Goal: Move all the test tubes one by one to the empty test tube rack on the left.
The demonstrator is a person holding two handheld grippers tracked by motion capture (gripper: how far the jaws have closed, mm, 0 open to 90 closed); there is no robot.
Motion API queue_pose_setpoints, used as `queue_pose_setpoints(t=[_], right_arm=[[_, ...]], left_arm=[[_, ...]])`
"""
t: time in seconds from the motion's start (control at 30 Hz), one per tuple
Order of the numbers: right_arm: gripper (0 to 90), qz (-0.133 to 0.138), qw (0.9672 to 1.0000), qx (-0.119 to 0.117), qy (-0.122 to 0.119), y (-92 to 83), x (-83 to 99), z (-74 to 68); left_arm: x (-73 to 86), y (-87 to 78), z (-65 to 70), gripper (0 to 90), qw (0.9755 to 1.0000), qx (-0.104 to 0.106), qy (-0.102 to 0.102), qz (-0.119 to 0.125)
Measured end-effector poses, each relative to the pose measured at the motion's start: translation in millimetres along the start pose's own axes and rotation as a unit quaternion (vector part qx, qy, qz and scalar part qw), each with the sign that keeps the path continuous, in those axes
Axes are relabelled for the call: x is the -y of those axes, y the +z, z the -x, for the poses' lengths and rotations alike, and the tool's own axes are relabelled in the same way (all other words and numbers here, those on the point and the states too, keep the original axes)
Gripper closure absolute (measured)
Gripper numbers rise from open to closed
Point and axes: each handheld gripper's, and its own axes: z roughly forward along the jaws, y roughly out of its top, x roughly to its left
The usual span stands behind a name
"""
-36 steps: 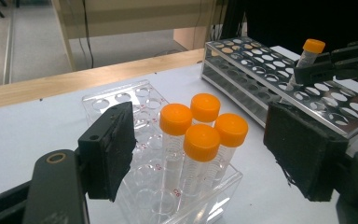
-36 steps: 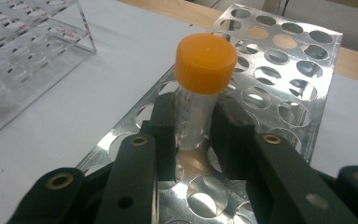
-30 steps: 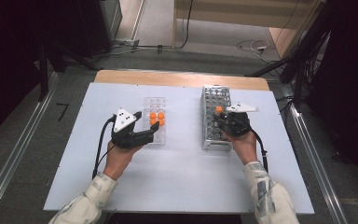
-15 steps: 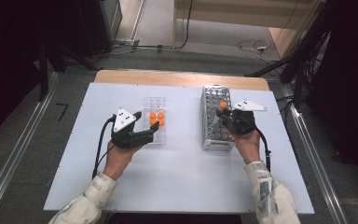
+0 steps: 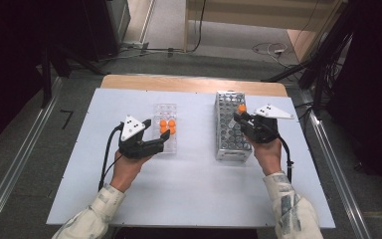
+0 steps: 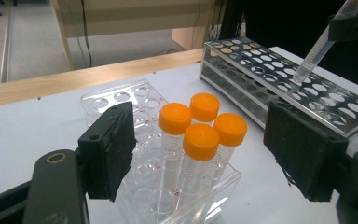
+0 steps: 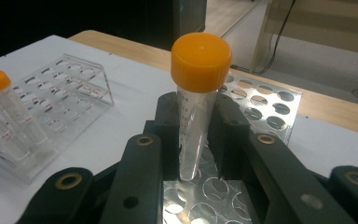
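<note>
My right gripper (image 5: 239, 117) is shut on a clear tube with an orange cap (image 7: 198, 93), held upright. Its tip hangs just over the holes of the metal rack (image 5: 231, 132), as the left gripper view shows for the tube (image 6: 317, 49) and the metal rack (image 6: 279, 79). My left gripper (image 5: 160, 144) is open at the near end of the clear plastic rack (image 5: 163, 112). Several orange-capped tubes (image 6: 200, 130) stand in that rack, just ahead of my open jaws and between the pads (image 6: 112, 144).
The white table top (image 5: 189, 189) has free room in front of both racks. A wooden strip (image 5: 189, 83) runs along its far edge. Cables trail from both grippers towards the person's sleeves. The clear rack (image 7: 70, 93) lies left of the held tube in the right gripper view.
The right gripper has risen a little with the tube, drawing it up out of the metal rack. The left gripper has kept still.
</note>
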Motion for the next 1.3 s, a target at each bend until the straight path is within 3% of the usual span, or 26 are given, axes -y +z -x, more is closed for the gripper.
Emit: queue_pose_setpoints(t=[0.23, 0.57, 0.9, 1.3], right_arm=[[72.3, 0.01, 0.9999, -0.013, -0.004, -12.5, -2.4, -3.7], [72.3, 0.013, 0.9987, -0.048, -0.011, -22.0, -4.2, -21.9], [72.2, 0.005, 0.9964, -0.083, -0.016, -21.2, 1.1, -40.5], [72.2, -0.025, 0.9925, -0.115, -0.033, -6.3, 14.6, -66.4]], left_arm=[[-0.1, -0.7, 2.0, 24.9, 1.0, 0.003, 0.001, 0.001], [-0.9, -2.4, 5.2, 24.9, 0.9999, 0.008, 0.005, 0.004], [-2.9, -5.8, 9.7, 24.9, 0.9998, 0.015, 0.007, 0.01], [-3.6, -6.2, 17.5, 24.9, 0.9993, 0.035, 0.009, 0.009]])
